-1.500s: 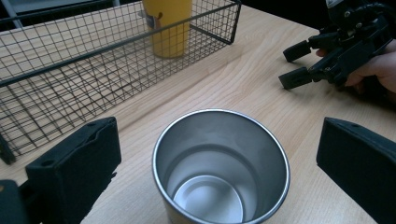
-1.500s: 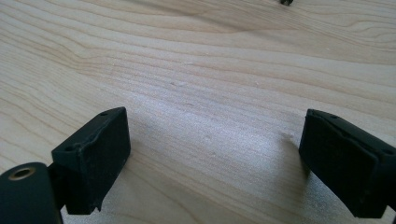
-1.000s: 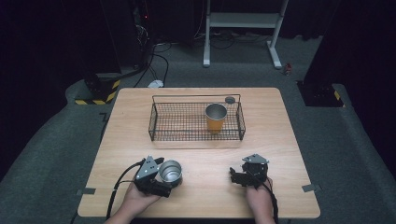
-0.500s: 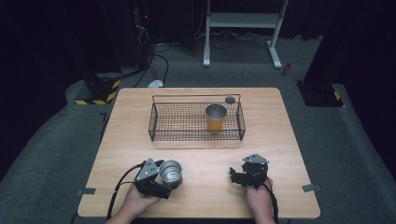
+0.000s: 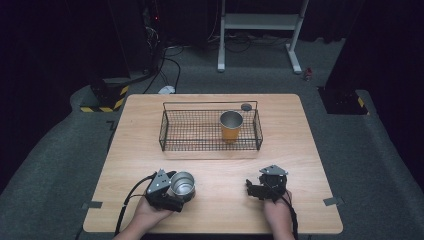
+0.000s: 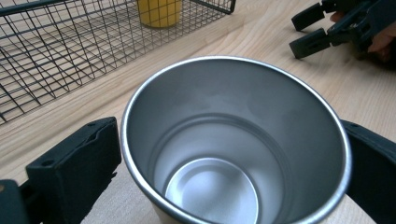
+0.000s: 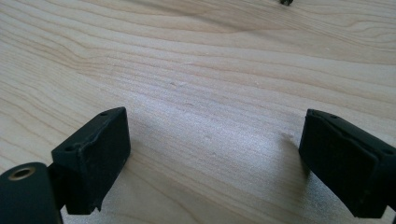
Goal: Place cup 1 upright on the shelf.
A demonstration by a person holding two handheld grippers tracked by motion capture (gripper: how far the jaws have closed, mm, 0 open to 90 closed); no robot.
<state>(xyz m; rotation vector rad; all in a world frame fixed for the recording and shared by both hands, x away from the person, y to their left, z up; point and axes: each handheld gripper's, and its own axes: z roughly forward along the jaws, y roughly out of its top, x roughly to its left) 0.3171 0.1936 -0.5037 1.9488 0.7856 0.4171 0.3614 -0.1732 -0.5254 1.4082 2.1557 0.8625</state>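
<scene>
The worktop (image 5: 215, 165) sits brightly lit from above while the room around it falls into near darkness. In the left gripper view the steel cup (image 6: 233, 144) shows soft grey reflections with no harsh glare. In the right gripper view a soft shadow lies on the wood and the far grain blurs.

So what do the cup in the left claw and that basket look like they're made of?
The cup looks like brushed stainless steel: a dull grey inside with soft reflections and a bright rolled rim. The basket looks like thin black-coated metal wire, an open welded-looking grid.
</scene>
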